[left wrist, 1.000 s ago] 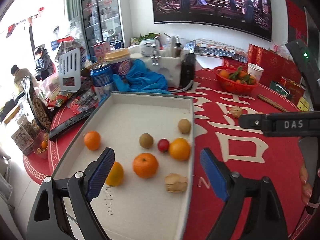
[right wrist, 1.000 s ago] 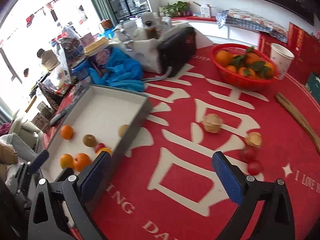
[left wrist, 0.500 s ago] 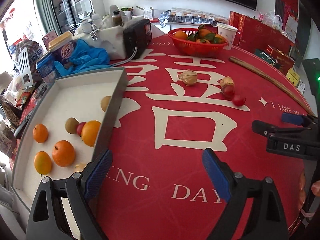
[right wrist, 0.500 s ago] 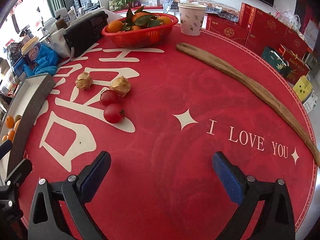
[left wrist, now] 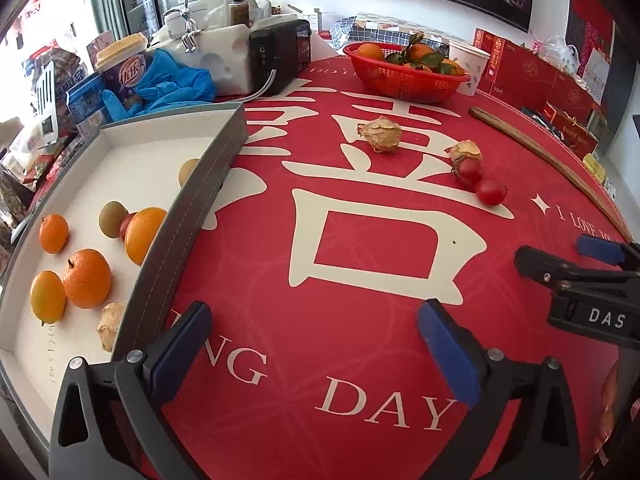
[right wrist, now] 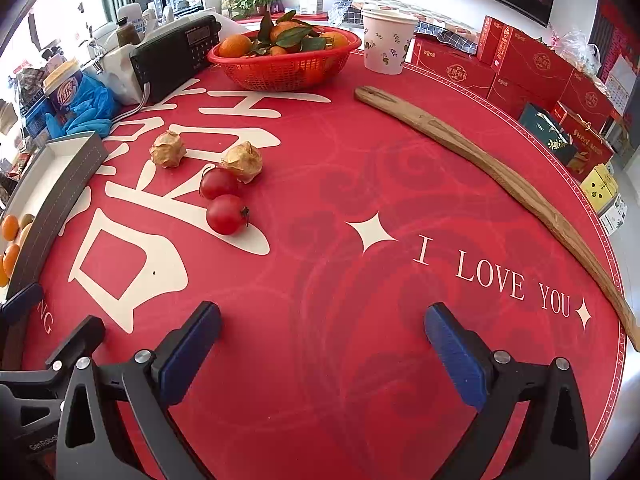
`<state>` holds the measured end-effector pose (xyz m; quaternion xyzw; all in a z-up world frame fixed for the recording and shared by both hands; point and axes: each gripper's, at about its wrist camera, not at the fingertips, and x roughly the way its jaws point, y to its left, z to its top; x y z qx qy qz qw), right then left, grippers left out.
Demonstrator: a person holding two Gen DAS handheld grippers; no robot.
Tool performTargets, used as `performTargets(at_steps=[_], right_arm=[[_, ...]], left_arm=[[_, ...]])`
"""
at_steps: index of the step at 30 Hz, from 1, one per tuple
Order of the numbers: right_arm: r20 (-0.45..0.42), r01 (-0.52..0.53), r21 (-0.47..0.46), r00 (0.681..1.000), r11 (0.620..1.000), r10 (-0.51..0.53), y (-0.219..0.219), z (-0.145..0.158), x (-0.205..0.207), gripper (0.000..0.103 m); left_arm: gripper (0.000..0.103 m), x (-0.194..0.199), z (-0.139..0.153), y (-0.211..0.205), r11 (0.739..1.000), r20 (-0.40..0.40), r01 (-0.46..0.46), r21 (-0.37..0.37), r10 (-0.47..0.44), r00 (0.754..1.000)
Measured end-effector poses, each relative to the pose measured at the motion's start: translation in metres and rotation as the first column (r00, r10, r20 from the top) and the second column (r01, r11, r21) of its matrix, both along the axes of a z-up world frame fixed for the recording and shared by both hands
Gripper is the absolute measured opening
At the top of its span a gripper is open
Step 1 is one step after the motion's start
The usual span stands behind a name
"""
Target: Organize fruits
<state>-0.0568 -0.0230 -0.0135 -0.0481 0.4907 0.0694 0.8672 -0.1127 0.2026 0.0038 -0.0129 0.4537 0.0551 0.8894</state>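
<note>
A grey-walled white tray (left wrist: 192,216) at the left holds several oranges (left wrist: 86,278), a kiwi (left wrist: 112,213) and a papery husk fruit (left wrist: 108,324). On the red cloth lie two red tomatoes (right wrist: 226,214) (left wrist: 490,191) and two dry husk fruits (right wrist: 168,149) (left wrist: 382,133). My left gripper (left wrist: 316,348) is open and empty, low over the cloth beside the tray's near corner. My right gripper (right wrist: 320,348) is open and empty, nearer than the tomatoes and to their right. It also shows in the left wrist view (left wrist: 580,268).
A red basket of tangerines (right wrist: 284,54) stands at the back, with a paper cup (right wrist: 386,42) beside it. A long wooden stick (right wrist: 500,176) lies along the right side. A black radio (right wrist: 176,56), blue gloves (left wrist: 172,80) and red boxes (right wrist: 528,64) ring the table edge.
Both grippers swung right, away from the tray, over the red cloth. The tomatoes and husk fruits now lie ahead of them. Both stayed open.
</note>
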Motion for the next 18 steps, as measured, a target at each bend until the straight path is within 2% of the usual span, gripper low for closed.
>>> performTargets(at_steps=[18], right_arm=[[0.011,0.005,0.002,1.000,1.000,-0.005,0.0002,0.0003,-0.0012,0.102]], left_arm=[[0.103,0.0001,0.0002,0.0003,1.000,-0.001,-0.003,0.000,0.003,1.000]])
